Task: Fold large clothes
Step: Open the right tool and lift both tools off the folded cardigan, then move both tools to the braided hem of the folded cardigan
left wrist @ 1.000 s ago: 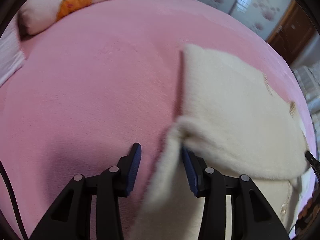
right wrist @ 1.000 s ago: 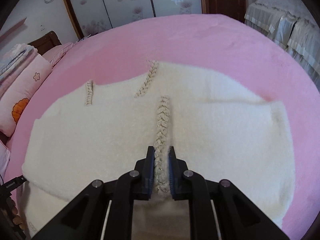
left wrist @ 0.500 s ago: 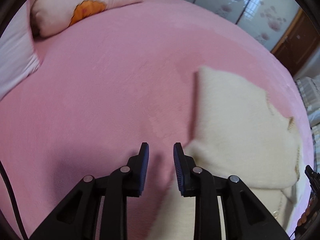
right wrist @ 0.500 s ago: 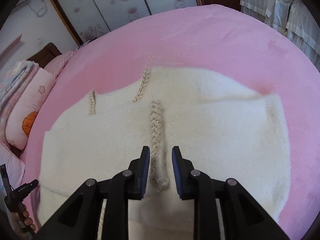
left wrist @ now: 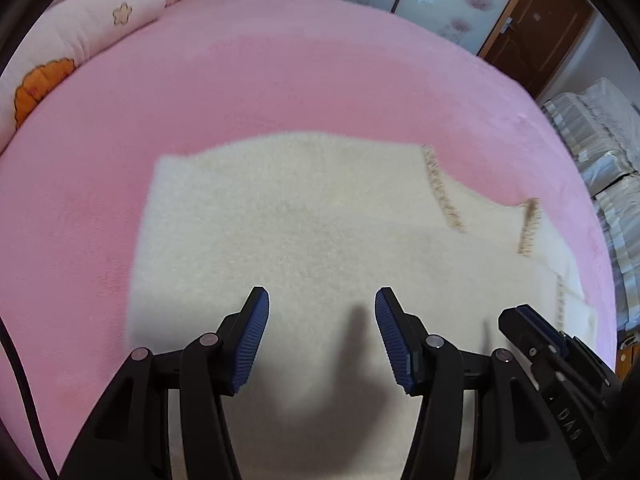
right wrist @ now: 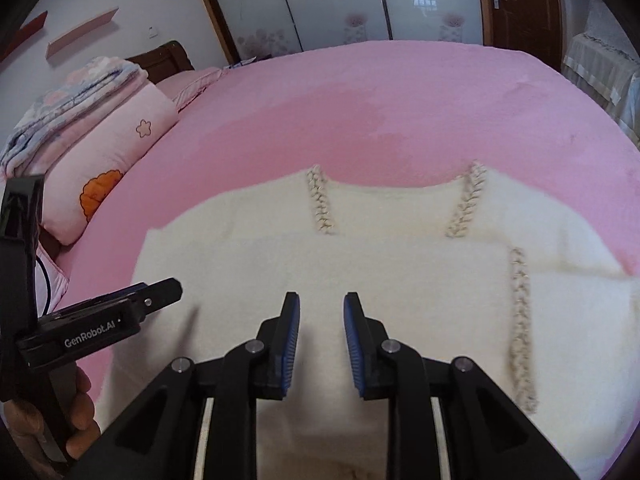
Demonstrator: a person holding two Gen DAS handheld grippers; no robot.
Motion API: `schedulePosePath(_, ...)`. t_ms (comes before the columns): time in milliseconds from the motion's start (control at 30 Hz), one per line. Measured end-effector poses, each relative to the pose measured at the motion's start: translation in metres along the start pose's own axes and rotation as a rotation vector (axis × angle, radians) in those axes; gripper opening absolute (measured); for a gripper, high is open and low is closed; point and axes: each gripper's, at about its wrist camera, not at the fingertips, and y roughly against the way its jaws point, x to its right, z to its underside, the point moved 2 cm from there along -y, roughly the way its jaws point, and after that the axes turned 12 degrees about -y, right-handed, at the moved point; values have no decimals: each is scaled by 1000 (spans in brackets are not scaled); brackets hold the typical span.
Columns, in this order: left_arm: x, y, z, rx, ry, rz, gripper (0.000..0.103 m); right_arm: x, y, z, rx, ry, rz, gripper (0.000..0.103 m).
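Left wrist view: cream fleece garment (left wrist: 320,232) lies flat on the pink plush bedspread (left wrist: 280,80), folded edge squared at its left. Left gripper (left wrist: 322,320) hangs over it, jaws opening, nothing between the ribbed blue pads (left wrist: 252,344). Right gripper's tip intrudes at lower right; only partial letters "DAB" legible on its casing.

Right wrist view adds more: a hand (right wrist: 76,412) gripping the left tool's handle at far left, casing reading "GenRobot.AI". Pink pillow (right wrist: 116,148) with orange flower print, folded floral quilt (right wrist: 76,96) on top. Right gripper (right wrist: 322,344), jaws parted, empty, above the garment. Braided, beaded trim strips (right wrist: 520,320) run down the fuzzy pile. Behind: glossy flower-patterned wardrobe doors (right wrist: 340,0).
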Motion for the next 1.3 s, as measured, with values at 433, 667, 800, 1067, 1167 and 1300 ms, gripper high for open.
schedulePosePath(433, -36, -24, 1, 11, -122, -142, 56, 123, -3, -19, 109, -94, 247, 0)
schedulePosePath(667, -26, -6, 10, -6, -116, -154, 57, 117, 23, -9, 108, -119, 237, 6)
schedulePosePath(800, -22, 15, 11, 8, -96, -119, 60, 117, 42, -4, 105, -131, 231, 6)
schedulePosePath(1067, -12, 76, 18, 48, -123, -115, 67, 113, 101, 0, 138, -148, 218, 7)
schedulePosePath(1167, -7, 107, 22, 81, -155, -117, 67, 111, 132, 3, 173, -156, 206, 18)
schedulePosePath(1300, 4, 151, 32, 128, -193, -113, 67, 103, 172, 12, 231, -132, 216, 35)
